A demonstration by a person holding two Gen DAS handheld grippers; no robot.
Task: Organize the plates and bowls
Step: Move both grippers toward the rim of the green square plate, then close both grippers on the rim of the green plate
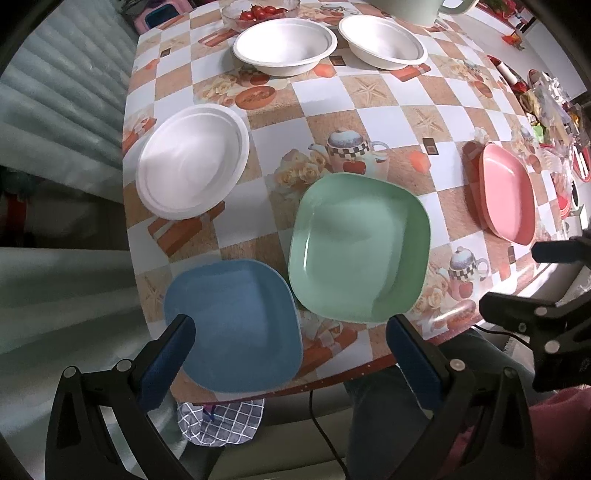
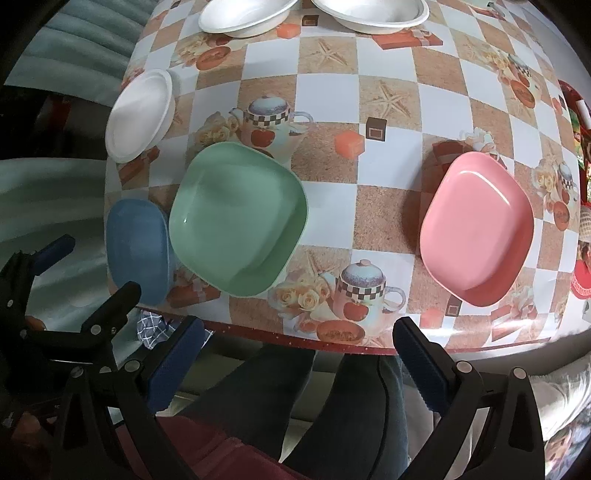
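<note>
A blue plate (image 1: 236, 325) lies at the table's near left edge, a green plate (image 1: 358, 247) beside it, a pink plate (image 1: 508, 194) at the right. A white plate (image 1: 192, 162) lies at the left edge. Two white bowls (image 1: 284, 42) (image 1: 382, 40) stand at the back. My left gripper (image 1: 291, 328) is open and empty above the blue plate's near side. My right gripper (image 2: 299, 332) is open and empty, held off the table's front edge. From the right wrist I see the green plate (image 2: 236, 218), pink plate (image 2: 476, 229), blue plate (image 2: 136, 251) and white plate (image 2: 140, 114).
A glass bowl of tomatoes (image 1: 258, 11) and a pale green mug (image 1: 413, 9) stand at the far edge. Clutter (image 1: 546, 107) fills the right side. The checked tablecloth (image 1: 373, 103) covers the table. The person's legs (image 2: 303, 398) are below the front edge.
</note>
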